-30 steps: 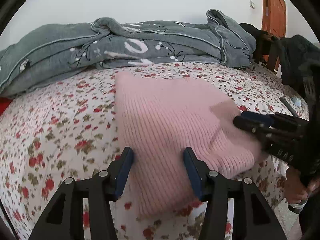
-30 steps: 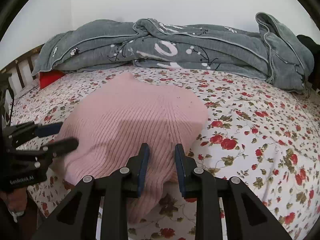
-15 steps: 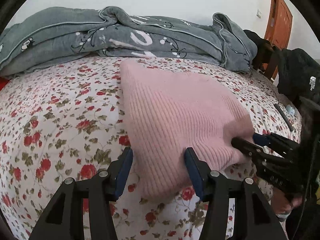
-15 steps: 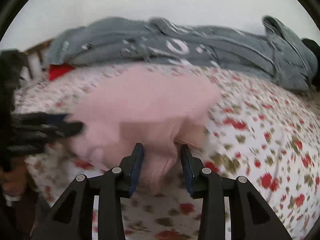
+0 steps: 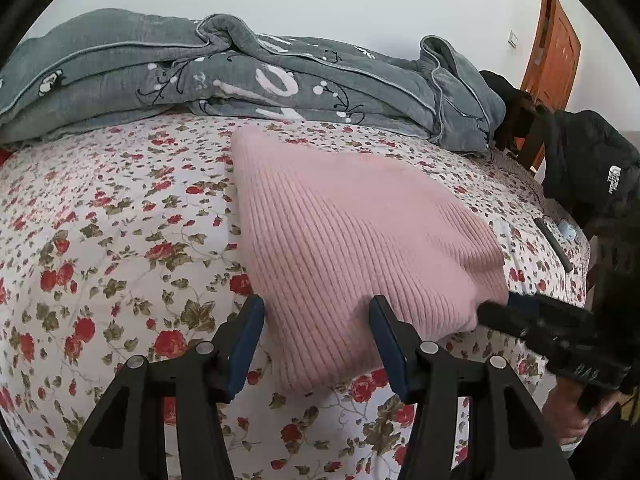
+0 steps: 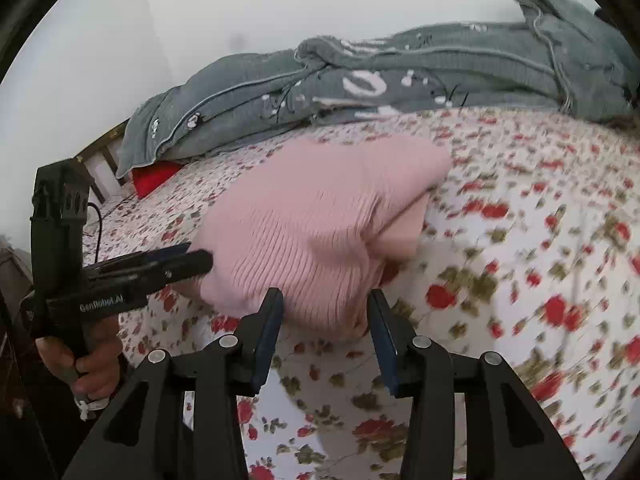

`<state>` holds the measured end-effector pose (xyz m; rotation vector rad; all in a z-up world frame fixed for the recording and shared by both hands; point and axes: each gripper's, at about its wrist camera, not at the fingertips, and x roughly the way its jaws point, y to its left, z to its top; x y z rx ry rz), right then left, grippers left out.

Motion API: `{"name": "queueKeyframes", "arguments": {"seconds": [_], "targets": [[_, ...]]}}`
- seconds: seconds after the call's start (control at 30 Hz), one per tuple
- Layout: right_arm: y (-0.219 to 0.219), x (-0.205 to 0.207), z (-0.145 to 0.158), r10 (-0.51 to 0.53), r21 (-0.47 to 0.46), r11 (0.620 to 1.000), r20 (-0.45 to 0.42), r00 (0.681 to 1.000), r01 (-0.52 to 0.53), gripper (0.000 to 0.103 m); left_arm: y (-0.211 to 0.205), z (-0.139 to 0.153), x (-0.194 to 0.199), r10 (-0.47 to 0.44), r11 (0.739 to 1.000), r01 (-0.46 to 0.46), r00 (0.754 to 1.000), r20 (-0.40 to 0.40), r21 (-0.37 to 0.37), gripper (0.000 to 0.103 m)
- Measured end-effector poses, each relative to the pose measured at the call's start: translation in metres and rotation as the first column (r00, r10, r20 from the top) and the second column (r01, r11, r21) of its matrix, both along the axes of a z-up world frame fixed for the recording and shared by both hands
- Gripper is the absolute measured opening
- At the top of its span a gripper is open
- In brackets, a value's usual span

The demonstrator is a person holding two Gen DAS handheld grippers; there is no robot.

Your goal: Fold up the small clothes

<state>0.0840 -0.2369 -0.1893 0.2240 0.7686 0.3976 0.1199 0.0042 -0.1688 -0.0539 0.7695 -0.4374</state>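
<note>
Covering bed, floral sheet [image 5: 120, 248]

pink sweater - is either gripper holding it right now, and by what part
No. Both the left gripper and the right gripper stand open at the pink sweater's near edge, clamping nothing.

- left gripper [image 5: 316, 342]: black angular frame, blue pads inside fingers, silver round screws on arms
- right gripper [image 6: 326, 334]: same build, black, blue pads, silver screws
- left unit body at 9 o'clock in right view: white "GenRobot.AI" lettering, thin black cable, bare-skinned hand [image 6: 94, 364]
</note>
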Motion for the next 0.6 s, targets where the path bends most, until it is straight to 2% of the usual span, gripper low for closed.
{"name": "queueKeyframes", "arguments": {"seconds": [0.07,0.1,0.17,0.2,0.27,0.33,0.43,0.6], "targets": [[0.002,-0.003,-0.002,0.005,-0.013,1.0,0.017,1.0,-0.005,0.011,-0.001,-0.002,0.001,0.002,1.0,-0.002,1.0,-0.003,0.015,0.053],[0.001,-0.006,0.001,0.001,-0.022,1.0,0.045,0.999,0.0,0.007,-0.002,-0.003,0.001,0.007,1.0,-0.007,1.0,-0.002,0.029,0.055],[-0.008,-0.011,0.01,-0.017,0.004,1.0,0.099,0.995,0.017,0.007,-0.002,-0.004,0.002,0.013,0.999,-0.012,1.0,-0.007,0.036,0.055],[-0.014,-0.01,0.012,-0.035,0.026,0.999,0.1,0.994,0.033,0.006,-0.001,-0.004,0.002,0.01,1.0,-0.01,1.0,-0.012,0.022,0.055],[-0.02,-0.005,0.008,-0.049,0.03,0.998,0.073,0.996,0.047,0.006,0.001,-0.002,0.001,0.006,1.0,-0.006,1.0,-0.016,-0.001,0.055],[-0.015,-0.002,0.0,-0.033,-0.01,0.999,0.043,0.999,0.033,0.006,-0.001,0.002,-0.001,0.005,1.0,-0.005,1.0,-0.01,-0.015,0.055],[-0.011,-0.005,-0.003,-0.017,-0.029,0.999,0.035,0.999,0.018,0.008,-0.006,0.008,-0.002,-0.014,1.0,0.014,1.0,0.005,-0.023,0.054],[-0.023,-0.01,0.017,-0.031,0.012,0.999,0.073,0.997,0.03,0.017,-0.019,0.007,-0.001,-0.019,0.999,0.019,1.0,0.023,0.029,0.057]]}}
